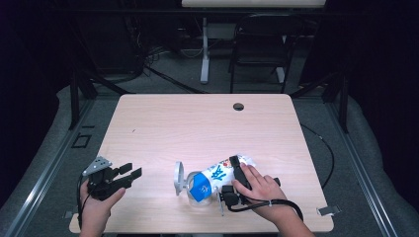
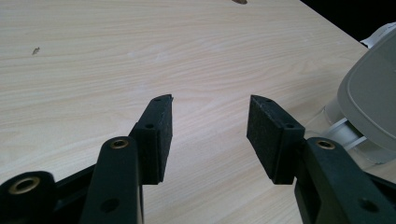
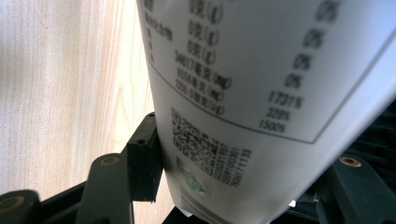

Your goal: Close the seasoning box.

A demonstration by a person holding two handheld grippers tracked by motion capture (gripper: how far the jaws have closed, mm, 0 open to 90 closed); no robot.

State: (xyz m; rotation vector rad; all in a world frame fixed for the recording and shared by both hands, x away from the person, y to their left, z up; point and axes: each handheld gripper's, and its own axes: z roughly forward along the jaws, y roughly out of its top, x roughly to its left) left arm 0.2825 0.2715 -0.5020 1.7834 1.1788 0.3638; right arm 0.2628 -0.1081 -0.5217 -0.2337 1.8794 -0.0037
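A white canister with a blue label lies tilted on the wooden table, mouth to the left and grey flip lid swung open. My right gripper is shut on its body, one jaw across the top. In the right gripper view the printed label with a QR code sits between the jaws of the right gripper. My left gripper is open and holds nothing, a little left of the lid. The left gripper hovers over bare wood, with the grey lid and something clear below it at the right edge.
A round cable hole sits near the table's far edge. Behind the table stand a black chair and a white table leg. The canister and both hands are close to the table's front edge. The far and left parts of the tabletop are bare.
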